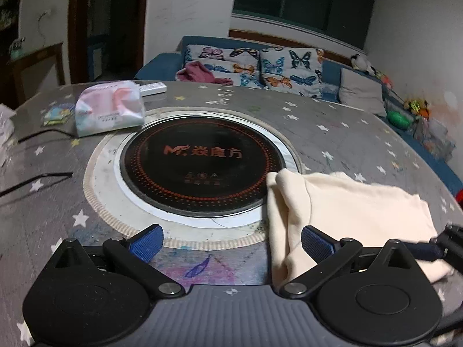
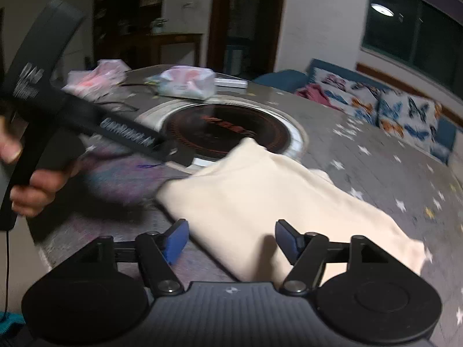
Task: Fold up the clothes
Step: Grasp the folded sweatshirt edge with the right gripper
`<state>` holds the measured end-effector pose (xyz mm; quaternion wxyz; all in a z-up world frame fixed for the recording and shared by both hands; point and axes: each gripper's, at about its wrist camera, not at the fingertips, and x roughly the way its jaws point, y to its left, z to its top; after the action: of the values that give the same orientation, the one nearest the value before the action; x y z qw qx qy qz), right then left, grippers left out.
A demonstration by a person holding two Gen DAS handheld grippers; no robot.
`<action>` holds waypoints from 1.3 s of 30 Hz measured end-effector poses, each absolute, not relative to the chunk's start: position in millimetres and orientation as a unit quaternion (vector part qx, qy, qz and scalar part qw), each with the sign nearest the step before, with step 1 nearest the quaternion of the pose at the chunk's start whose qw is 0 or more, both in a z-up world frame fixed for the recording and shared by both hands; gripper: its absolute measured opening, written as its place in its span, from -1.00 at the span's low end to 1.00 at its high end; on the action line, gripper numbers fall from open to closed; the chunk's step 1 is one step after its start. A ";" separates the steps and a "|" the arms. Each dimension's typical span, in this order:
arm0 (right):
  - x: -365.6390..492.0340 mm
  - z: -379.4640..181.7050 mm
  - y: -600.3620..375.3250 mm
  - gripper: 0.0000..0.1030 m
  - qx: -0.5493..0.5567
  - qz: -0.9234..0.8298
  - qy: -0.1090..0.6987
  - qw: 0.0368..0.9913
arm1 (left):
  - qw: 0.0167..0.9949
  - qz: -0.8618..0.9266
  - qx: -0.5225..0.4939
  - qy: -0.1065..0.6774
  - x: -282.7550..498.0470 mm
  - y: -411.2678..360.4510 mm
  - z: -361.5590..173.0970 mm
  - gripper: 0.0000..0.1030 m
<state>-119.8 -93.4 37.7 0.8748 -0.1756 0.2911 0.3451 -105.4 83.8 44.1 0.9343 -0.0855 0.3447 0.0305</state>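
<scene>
Left wrist view: the left gripper (image 1: pixel 231 244) stands released, its jaws wide apart and holding nothing. The cream garment (image 1: pixel 347 202) lies on the tabletop (image 1: pixel 332 121) ahead and to the right, its near left edge just beside the right-hand finger; its long axis runs away to the right. The round induction hob (image 1: pixel 199 167) sits straight ahead, the garment's far corner lapping its rim. A tissue pack (image 1: pixel 110 112) lies well apart, far left.

Right wrist view: the right gripper (image 2: pixel 231 241) is also released, jaws spread over the garment (image 2: pixel 275 196), which runs diagonally from the hob (image 2: pixel 228 133) toward the near right. This gripper looks nearer the cloth. The left gripper (image 2: pixel 176 151) crosses from the left and could crowd a fold toward that side.
</scene>
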 end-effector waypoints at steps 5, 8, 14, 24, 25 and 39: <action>-132.9 34.9 -69.4 0.34 -0.223 0.371 0.269 0.861 | 0.930 0.044 -0.106 0.350 -104.9 90.2 45.6 1.00; -139.0 32.4 -56.1 0.28 -0.249 0.384 0.257 0.852 | 0.927 0.044 -0.123 0.353 -104.9 94.5 45.5 1.00; -140.6 25.2 -36.0 -0.03 -0.285 0.391 0.246 0.840 | 0.918 0.032 -0.163 0.359 -102.6 103.2 48.2 1.00; -134.1 21.9 -27.1 -0.79 -0.287 0.374 0.244 0.848 | 0.903 -0.008 -0.231 0.361 -93.1 100.4 51.6 1.00; -132.6 23.9 -29.6 -0.80 -0.277 0.374 0.246 0.851 | 0.901 -0.012 -0.239 0.362 -91.6 99.3 51.4 1.00; -111.1 61.2 -89.8 -0.86 -0.096 0.378 0.278 0.878 | 0.848 -0.055 -0.350 0.394 -65.3 80.2 36.0 0.80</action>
<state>-111.1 -89.8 61.2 0.8778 -0.0965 0.2778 0.3782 -65.3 80.2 36.0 0.8480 -0.3497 0.3945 -0.0545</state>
